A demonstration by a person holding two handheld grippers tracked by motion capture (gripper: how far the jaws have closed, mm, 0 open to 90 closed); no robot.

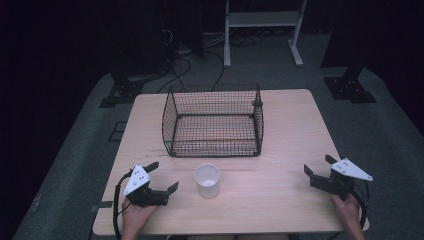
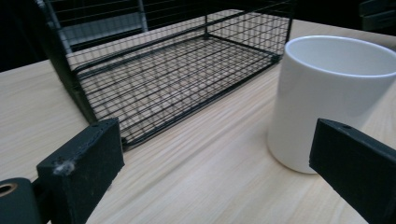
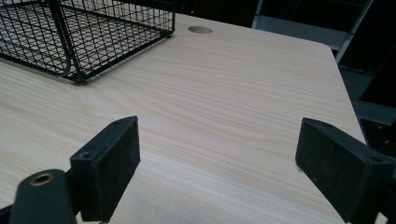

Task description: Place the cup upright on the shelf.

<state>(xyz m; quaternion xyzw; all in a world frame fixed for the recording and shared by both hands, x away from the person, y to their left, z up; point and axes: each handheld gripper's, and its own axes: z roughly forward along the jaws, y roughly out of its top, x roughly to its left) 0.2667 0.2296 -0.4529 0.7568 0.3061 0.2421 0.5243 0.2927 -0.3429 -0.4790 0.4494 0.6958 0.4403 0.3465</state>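
White cup [image 1: 207, 180] upright on table [image 1: 280, 195], near side of empty wire basket [image 1: 213, 121], ungrasped. Left gripper [image 1: 164, 176] just left of cup, jaws spread. Right gripper [image 1: 320, 166] well apart, jaws spread. Pickup seemingly not yet begun.

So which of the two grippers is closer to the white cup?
The left gripper: the white cup stands just beside its open jaws, while the right gripper sits far across the table.

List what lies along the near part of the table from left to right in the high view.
left gripper → white cup → right gripper
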